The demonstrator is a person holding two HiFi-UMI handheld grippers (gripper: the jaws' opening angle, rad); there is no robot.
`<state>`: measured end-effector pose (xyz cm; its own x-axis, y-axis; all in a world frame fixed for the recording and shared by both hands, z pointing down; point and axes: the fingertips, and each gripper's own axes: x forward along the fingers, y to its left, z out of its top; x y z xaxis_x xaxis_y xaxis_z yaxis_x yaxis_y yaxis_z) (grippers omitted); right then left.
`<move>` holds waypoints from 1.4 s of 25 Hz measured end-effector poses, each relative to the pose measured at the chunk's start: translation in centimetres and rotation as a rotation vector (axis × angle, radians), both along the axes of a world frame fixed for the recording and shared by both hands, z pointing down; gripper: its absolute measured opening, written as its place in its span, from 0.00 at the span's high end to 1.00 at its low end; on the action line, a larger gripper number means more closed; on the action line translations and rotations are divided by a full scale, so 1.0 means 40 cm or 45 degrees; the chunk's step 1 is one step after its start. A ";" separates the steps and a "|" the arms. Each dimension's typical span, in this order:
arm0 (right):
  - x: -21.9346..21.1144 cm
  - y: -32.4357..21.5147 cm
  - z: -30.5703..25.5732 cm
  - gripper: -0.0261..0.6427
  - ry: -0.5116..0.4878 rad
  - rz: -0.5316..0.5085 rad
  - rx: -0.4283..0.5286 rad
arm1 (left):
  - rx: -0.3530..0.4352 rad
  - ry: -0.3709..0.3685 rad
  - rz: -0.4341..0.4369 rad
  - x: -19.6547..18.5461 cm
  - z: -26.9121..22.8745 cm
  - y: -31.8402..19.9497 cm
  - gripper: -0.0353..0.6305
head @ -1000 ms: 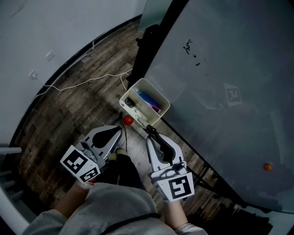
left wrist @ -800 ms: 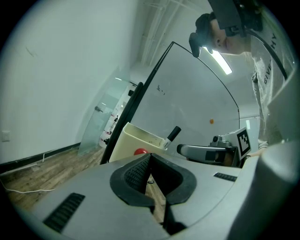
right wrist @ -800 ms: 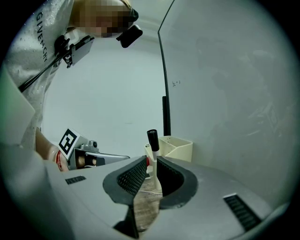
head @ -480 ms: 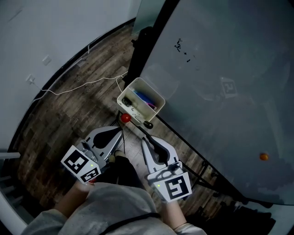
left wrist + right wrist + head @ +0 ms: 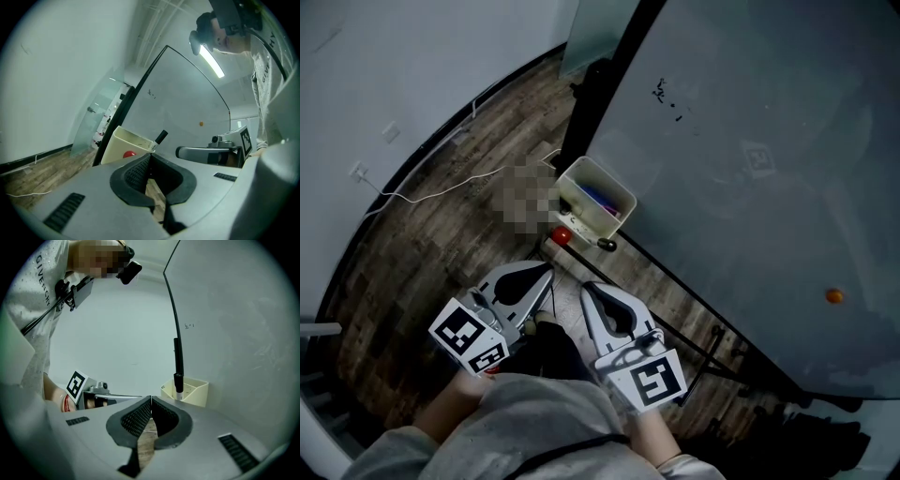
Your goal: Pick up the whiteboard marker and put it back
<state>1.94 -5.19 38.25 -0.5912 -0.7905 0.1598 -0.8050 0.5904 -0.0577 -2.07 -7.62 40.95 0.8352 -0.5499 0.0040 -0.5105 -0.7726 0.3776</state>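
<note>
Whiteboard marker [image 5: 606,245] in cream bin [image 5: 579,211], tilted at the bin's corner nearest the grippers, black cap sticking out over the rim. Bin at lower edge of whiteboard [image 5: 750,141], red ball [image 5: 562,235] just beside it. Right gripper [image 5: 586,289]: fingers just clenched shut, nothing between. Left gripper [image 5: 547,270]: fingers clenched together, empty. Both apart from marker.

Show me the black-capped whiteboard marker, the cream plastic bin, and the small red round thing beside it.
black-capped whiteboard marker [image 5: 161,137]: left gripper view, on its black cap.
cream plastic bin [image 5: 112,147]: left gripper view, on its outer wall.
small red round thing [image 5: 562,236]: head view, on its middle.
</note>
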 end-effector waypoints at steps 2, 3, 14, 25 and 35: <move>-0.009 0.010 0.000 0.93 0.004 0.003 -0.004 | 0.007 0.005 0.012 -0.001 -0.004 0.005 0.92; -0.013 0.014 0.001 0.93 0.004 0.004 -0.006 | 0.010 0.008 0.018 -0.001 -0.005 0.007 0.92; -0.019 0.046 0.015 0.93 -0.063 -0.030 -0.078 | 0.007 0.022 0.040 0.012 -0.002 0.020 0.92; 0.010 0.075 0.024 0.93 -0.084 -0.032 -0.049 | 0.031 -0.007 -0.004 0.025 -0.009 0.048 0.92; 0.073 0.189 -0.002 0.93 -0.064 -0.163 -0.039 | 0.027 0.008 -0.133 0.084 -0.032 0.175 0.92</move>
